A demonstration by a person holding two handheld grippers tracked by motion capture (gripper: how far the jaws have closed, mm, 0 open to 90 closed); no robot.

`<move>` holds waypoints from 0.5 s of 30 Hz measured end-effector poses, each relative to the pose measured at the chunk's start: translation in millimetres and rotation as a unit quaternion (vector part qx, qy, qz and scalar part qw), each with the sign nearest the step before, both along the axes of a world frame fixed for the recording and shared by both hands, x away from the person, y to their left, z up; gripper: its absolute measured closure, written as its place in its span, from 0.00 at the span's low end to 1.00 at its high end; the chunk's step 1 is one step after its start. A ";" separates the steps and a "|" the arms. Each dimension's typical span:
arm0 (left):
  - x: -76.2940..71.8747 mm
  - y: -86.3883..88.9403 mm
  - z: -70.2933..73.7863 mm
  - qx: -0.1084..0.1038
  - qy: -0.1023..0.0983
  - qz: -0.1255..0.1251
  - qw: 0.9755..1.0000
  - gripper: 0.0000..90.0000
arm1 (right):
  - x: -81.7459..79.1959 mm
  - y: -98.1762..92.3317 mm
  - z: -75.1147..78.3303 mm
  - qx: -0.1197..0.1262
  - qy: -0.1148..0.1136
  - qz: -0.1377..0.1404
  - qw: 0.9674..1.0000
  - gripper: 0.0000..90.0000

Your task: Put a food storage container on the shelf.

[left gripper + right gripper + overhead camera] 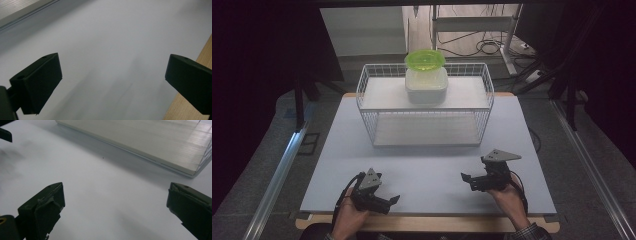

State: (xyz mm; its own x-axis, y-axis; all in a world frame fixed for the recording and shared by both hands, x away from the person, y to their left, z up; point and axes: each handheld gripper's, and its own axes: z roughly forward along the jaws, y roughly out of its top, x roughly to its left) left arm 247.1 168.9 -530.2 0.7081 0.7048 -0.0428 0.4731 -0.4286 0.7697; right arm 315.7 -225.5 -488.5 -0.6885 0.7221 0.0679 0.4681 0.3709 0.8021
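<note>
White lidded container [426, 86] sat on the wire rack's [372, 107] upper shelf, green bowl [425, 59] atop it. Left gripper [395, 199] and right gripper [465, 177] rested near the table's [432, 170] front edge, jaws spread, empty (nothing grasped). Step judged: pre-approach; next, a forward reach to the rack.

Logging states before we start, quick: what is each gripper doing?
Left gripper: open, holding nothing, over the table.
Right gripper: open, holding nothing.

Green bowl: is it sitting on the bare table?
No, the green bowl rests on the white container, on the wire rack's upper shelf.
</note>
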 end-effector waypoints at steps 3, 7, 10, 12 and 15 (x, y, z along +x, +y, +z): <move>0.1 0.1 -0.2 -0.001 0.000 0.000 1.000 0.01 | -0.5 0.2 -3.8 -0.006 0.005 0.000 1.000 0.02; 0.3 -0.3 -0.8 0.000 0.001 0.000 1.000 0.01 | -0.7 1.7 -9.6 -0.015 0.012 0.003 1.000 0.02; 0.5 -0.5 -1.1 0.001 0.002 -0.001 1.000 0.01 | -1.0 4.8 -13.9 -0.027 0.014 0.010 0.999 0.01; 0.6 -0.5 -1.3 0.001 0.002 -0.001 1.000 0.01 | -1.7 7.7 -16.5 -0.036 0.015 0.014 0.999 0.01; 0.7 -0.5 -1.6 0.003 0.002 -0.001 1.000 0.01 | -2.8 11.8 -19.9 -0.051 0.016 0.019 0.998 0.01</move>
